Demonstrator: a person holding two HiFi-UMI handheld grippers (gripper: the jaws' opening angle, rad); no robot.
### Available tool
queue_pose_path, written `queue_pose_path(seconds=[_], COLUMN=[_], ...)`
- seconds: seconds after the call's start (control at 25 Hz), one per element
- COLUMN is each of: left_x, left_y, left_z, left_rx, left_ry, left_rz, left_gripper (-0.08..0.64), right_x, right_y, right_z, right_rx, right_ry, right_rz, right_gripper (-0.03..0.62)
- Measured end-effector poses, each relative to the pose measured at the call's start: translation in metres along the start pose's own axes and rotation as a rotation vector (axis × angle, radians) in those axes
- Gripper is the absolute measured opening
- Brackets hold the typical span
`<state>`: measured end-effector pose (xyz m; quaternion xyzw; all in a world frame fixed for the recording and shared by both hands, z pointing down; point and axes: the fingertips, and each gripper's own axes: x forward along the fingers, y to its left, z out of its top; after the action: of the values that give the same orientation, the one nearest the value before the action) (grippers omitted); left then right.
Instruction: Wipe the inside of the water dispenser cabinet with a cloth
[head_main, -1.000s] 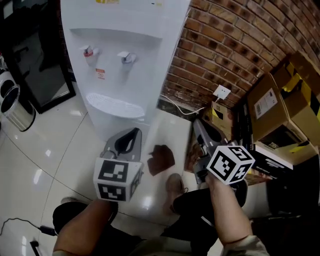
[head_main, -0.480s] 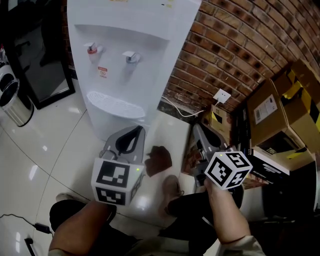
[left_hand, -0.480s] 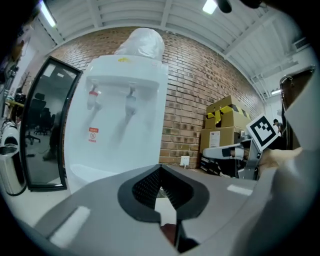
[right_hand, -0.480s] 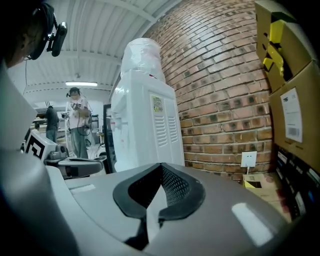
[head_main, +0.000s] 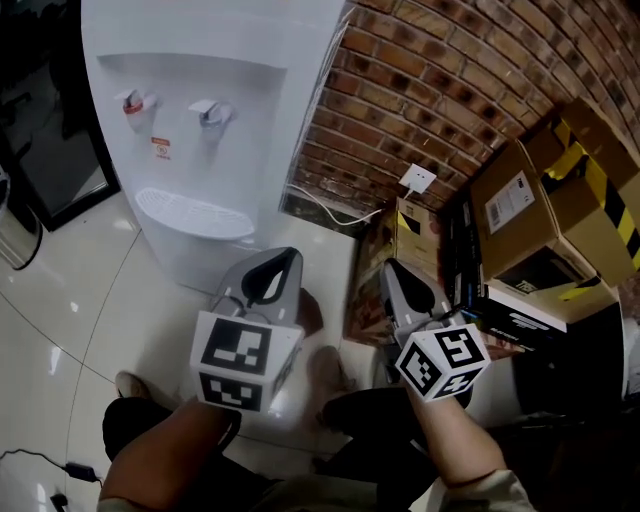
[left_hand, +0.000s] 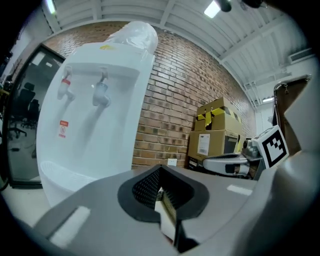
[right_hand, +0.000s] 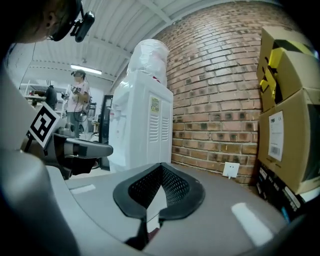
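left gripper (head_main: 287, 258): jaws pressed fully together, nothing between them; tip held level over the floor, aimed at the dispenser's base, not touching it.
right gripper (head_main: 393, 268): jaws closed flat, empty; alongside the left one, well apart from it, aimed at the brick wall (head_main: 440, 90).
cloth (head_main: 309, 313): brown, on the floor (head_main: 60, 330) just in front of the dispenser's base; mostly hidden behind the left gripper; neither gripper touches it.
water dispenser (head_main: 220, 60): white, upright on the floor, its right side next to the brick wall.
taps: red tap (head_main: 135, 101) left, blue tap (head_main: 210, 111) right, drip tray (head_main: 195, 213) below them.
cabinet: inside not visible in any view.
wall socket (head_main: 417, 178): low on the brick wall, white cable (head_main: 330, 212) running from it toward the dispenser.
cardboard boxes (head_main: 540, 200): stacked on the floor along the wall, right of the right gripper.
shoe (head_main: 330, 372): on the floor between the two grippers.
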<state>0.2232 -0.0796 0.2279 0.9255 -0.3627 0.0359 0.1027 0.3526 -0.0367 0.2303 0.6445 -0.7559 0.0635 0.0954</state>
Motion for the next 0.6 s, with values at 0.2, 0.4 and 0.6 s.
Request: queue_pose_path(seconds=[0.2,0.4,0.6], left_x=[0.005,-0.001,-0.014], left_y=[-0.015,-0.011,-0.020], left_z=[0.002,-0.007,0.001], left_rx=[0.019,0.030,0.057], left_ry=[-0.013,0.008,-0.032], left_rz=[0.004,0.059,0.082], left_gripper=[0.000,0.000,0.000], right_x=[-0.004,-0.008,-0.016], right_y=[0.002,0.001,0.001], right_z=[-0.005,-0.003,0.009], right_rx=[-0.051,-0.025,-0.019], right_ry=[0.000,-0.024,-0.069], right_rz=[0.019,0.038,0.044], right_gripper=[0.012,0.011,0.011])
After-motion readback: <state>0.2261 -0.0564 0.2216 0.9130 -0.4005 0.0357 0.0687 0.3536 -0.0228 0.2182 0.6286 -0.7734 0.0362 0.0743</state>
